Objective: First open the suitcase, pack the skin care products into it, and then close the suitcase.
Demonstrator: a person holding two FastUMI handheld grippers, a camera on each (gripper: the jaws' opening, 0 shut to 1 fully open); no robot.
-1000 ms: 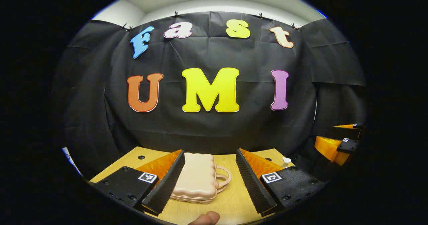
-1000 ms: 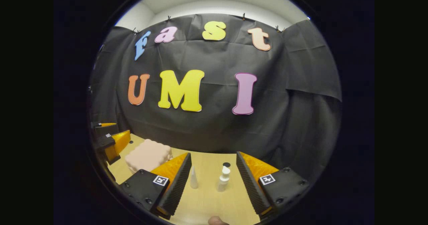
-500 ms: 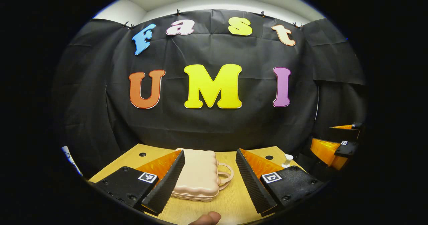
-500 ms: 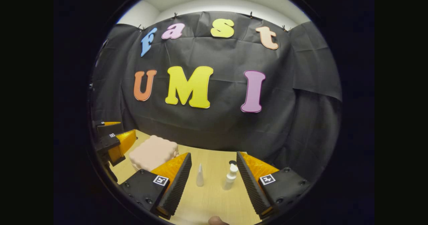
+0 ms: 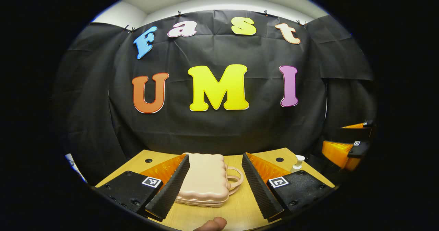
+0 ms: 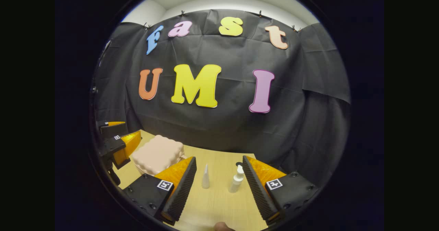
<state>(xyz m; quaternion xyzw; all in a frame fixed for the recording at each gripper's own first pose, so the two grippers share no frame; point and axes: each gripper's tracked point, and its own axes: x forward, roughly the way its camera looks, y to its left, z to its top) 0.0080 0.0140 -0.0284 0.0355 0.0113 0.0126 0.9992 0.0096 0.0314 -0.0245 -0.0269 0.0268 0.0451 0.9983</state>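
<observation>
Both wide-open grippers, left [image 5: 215, 186] and right [image 6: 216, 186], have edged nearer: closed ribbed pink plastic suitcase [image 5: 205, 179] now larger between left fingers, so opening is imminent.

Each handheld gripper has two wedge-shaped fingers with ribbed inner faces, mounted on flat black blocks. On the left gripper [image 5: 215, 183] and the right gripper [image 6: 216, 186] alike, every block carries a small square black-and-white marker near its inner corner and several dark screws set along its outer edges. A fingertip [image 5: 211, 224] of the person holding the tool shows at the bottom of the left gripper view.
</observation>
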